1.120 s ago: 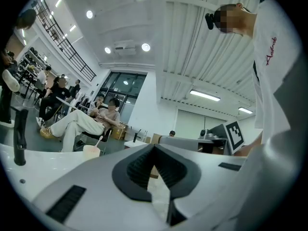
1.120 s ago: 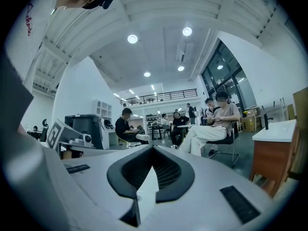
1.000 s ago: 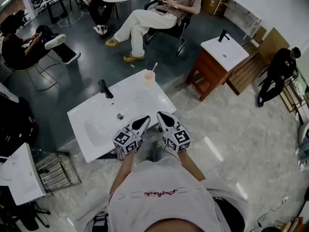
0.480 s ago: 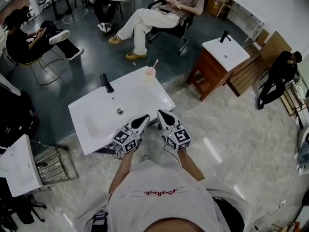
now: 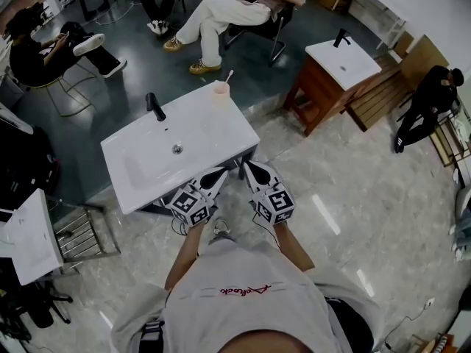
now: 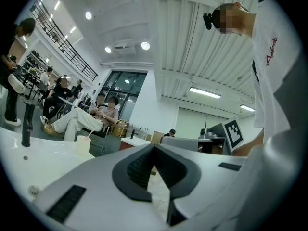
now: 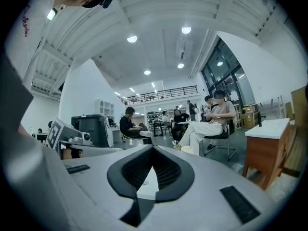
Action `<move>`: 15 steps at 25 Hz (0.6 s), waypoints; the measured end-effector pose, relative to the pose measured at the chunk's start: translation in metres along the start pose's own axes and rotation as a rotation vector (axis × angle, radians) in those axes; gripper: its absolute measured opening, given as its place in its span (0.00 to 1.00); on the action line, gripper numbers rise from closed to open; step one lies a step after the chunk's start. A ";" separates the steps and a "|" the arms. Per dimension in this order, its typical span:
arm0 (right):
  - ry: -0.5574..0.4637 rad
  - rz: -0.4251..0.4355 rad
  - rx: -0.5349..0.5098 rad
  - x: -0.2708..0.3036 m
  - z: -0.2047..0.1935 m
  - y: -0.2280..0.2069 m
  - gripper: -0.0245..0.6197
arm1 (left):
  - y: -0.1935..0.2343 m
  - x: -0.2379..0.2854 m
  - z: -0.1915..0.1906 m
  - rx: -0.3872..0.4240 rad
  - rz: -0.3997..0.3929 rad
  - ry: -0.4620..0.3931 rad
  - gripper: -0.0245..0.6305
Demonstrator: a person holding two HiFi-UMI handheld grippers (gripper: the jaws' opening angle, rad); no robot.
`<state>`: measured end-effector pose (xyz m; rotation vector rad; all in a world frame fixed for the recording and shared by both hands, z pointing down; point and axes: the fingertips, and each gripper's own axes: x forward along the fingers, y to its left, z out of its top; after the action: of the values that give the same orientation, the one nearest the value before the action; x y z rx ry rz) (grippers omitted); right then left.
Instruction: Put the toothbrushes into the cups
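A pale pink cup (image 5: 221,91) stands at the far right corner of the white sink (image 5: 147,175), with a toothbrush (image 5: 229,76) standing in it. I see no other toothbrush or cup. My left gripper (image 5: 218,175) and right gripper (image 5: 246,168) hover side by side at the sink's near edge, tips pointing at it. Both are shut with nothing held. In the left gripper view the left gripper (image 6: 154,146) has the cup (image 6: 83,146) ahead on the left. In the right gripper view the cup (image 7: 186,150) shows just past the right gripper (image 7: 153,147).
A black faucet (image 5: 154,107) rises at the sink's far side and a drain (image 5: 176,148) sits in the basin. A second sink on a wooden cabinet (image 5: 341,63) is at the right, another white sink (image 5: 29,237) and a metal rack (image 5: 85,235) at the left. Seated people (image 5: 221,20) are beyond.
Both grippers have drawn back from over the sink to its near edge, still shut. The sink has slid up and left in the head view.
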<state>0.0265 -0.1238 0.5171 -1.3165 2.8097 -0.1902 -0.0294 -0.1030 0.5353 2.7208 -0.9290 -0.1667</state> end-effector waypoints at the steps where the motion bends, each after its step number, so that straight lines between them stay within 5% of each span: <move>1: 0.002 0.001 0.004 -0.006 -0.002 0.001 0.05 | -0.006 -0.002 -0.003 -0.001 0.002 0.003 0.06; 15: -0.020 -0.003 0.017 -0.113 -0.011 0.033 0.05 | -0.107 -0.037 -0.041 0.007 0.011 0.031 0.06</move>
<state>0.0724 -0.0154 0.5210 -1.3123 2.7828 -0.1998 0.0116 0.0100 0.5451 2.7161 -0.9371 -0.1185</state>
